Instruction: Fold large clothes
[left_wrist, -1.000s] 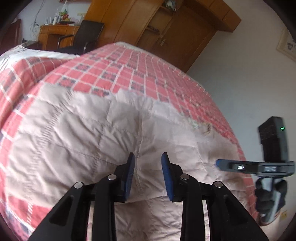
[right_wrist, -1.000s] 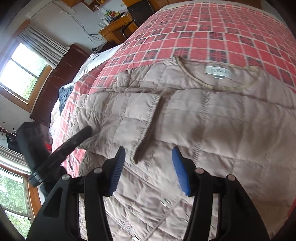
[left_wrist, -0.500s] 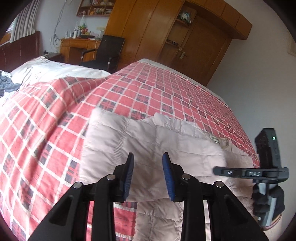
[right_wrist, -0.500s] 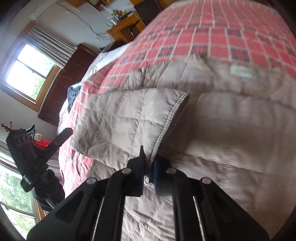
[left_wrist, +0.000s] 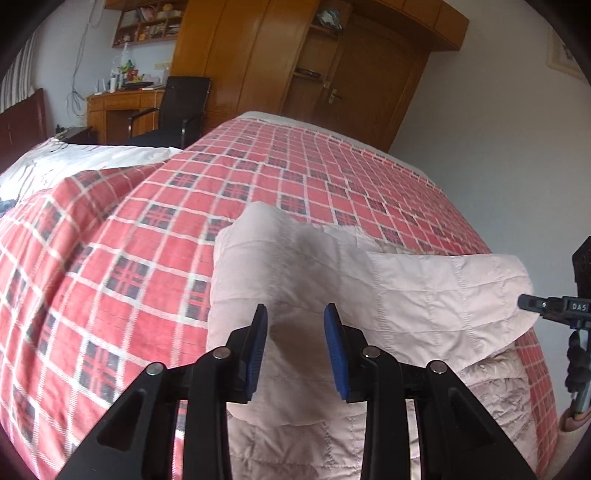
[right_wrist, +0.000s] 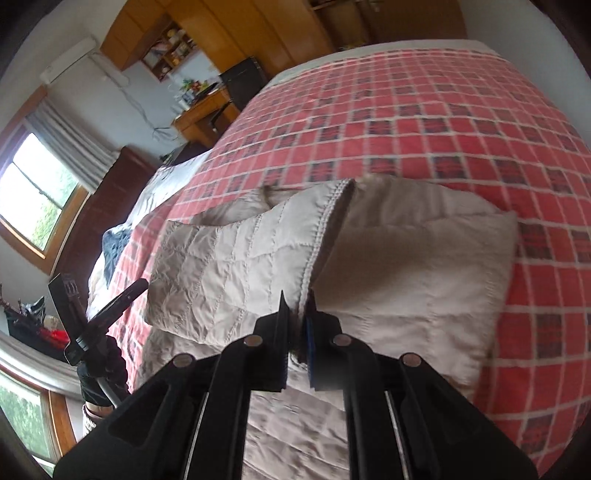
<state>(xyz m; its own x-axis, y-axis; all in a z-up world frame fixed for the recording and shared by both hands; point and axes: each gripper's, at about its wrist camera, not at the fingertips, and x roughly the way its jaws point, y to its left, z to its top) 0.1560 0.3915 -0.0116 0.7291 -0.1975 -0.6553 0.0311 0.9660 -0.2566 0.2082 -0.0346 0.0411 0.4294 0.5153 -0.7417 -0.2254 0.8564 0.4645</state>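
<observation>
Right hand-held gripper (right_wrist: 297, 314) pinching stitched hem of pale quilted down jacket (right_wrist: 406, 266); left hand-held gripper (left_wrist: 295, 328) spread, empty. Thin pinch risks slipping, dropping fold onto red plaid bed (right_wrist: 443, 122).

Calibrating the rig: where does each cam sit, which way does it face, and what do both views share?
Left wrist: sits on the left gripper, looking forward along its open jaws over the quilted jacket towards the wardrobe; the right gripper shows at the right edge.
Right wrist: sits on the right gripper, jaws shut on the jacket's stitched edge, looking across the bed towards the window; the left gripper and a gloved hand show lower left.
Shared: jacket, red plaid bedspread, desk.
</observation>
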